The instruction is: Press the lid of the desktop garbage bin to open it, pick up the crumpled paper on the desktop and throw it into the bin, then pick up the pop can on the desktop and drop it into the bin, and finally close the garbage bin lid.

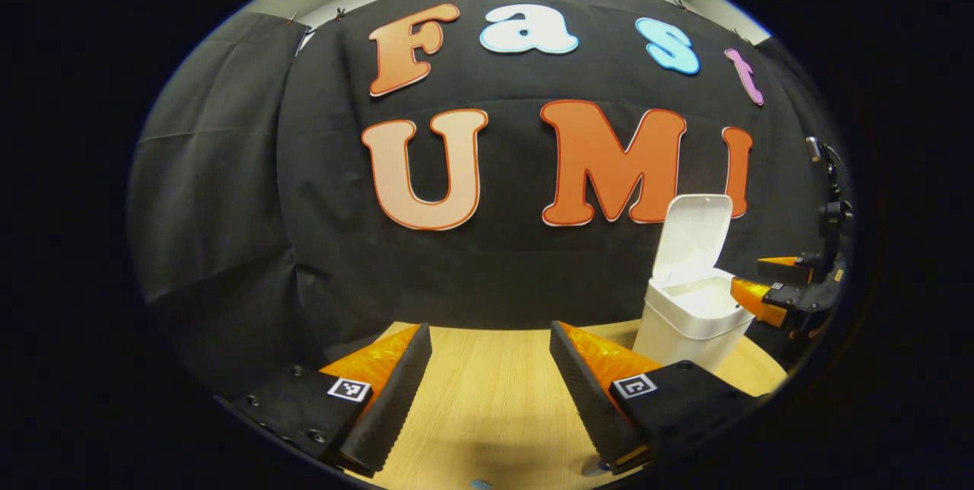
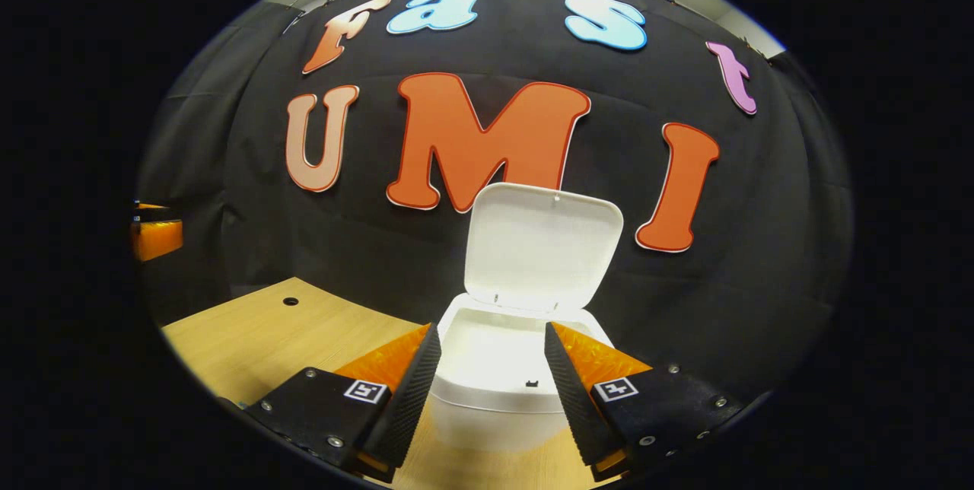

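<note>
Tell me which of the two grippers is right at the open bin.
The right gripper: its open fingers frame the bin with the raised lid. The left gripper hangs open over bare table, the bin off to one side.

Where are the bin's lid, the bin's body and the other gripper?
lid (image 2: 542, 246), right gripper view: middle of its raised inner face.
bin body (image 1: 689, 338), left gripper view: front wall below the rim.
right gripper (image 1: 765, 288), left gripper view: between its fingertips beside the bin.
</note>
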